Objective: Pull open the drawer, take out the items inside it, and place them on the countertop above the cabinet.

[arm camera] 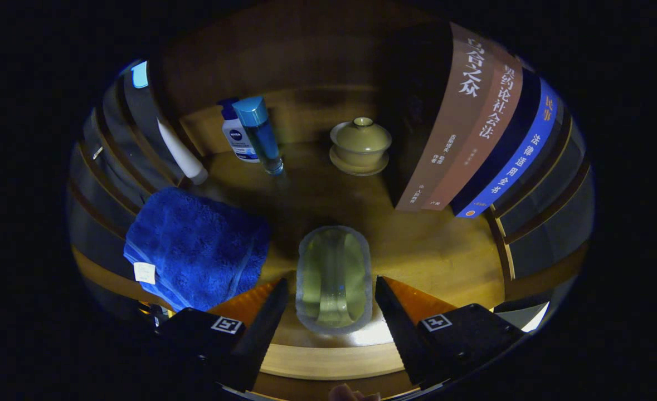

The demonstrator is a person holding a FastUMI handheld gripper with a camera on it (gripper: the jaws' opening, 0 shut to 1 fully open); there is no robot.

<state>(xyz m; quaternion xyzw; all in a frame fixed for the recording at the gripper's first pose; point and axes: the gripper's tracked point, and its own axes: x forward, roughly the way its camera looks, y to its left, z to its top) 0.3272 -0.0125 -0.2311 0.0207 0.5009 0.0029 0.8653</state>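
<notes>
- The gripper (332, 289) hangs over the front edge of a wooden countertop (445, 256), its two fingers spread wide.
- Between the fingers stands a clear glass (334, 278), seen from above, its rim an oval and its base on the wood.
- Each fingertip sits just beside the glass wall with a sliver of gap, so neither finger presses on it; the gripper has hold of nothing.
- The glass rests near the countertop's front lip, where a bright patch of light falls just ahead of that lip.
- To the left of the glass, close beside the left finger, lies a folded blue towel (197, 248) with a small white tag at its near corner.
- The towel overhangs the left end of the countertop a little.
- To the right, beyond the right finger, a row of books (473, 128) stands upright, spines turned toward the camera: two brown, one dark, one blue.
- Farther back in the middle sits a pale green lidded cup (360, 143) on its saucer, well apart from the glass.
- Left of the cup, at the back, a blue-capped clear bottle (261, 133) stands just in front of a white bottle (234, 136).
- Left of these, a white tube (182, 153) leans against the dark side wall.
- A wooden back panel closes the space behind everything.
</notes>
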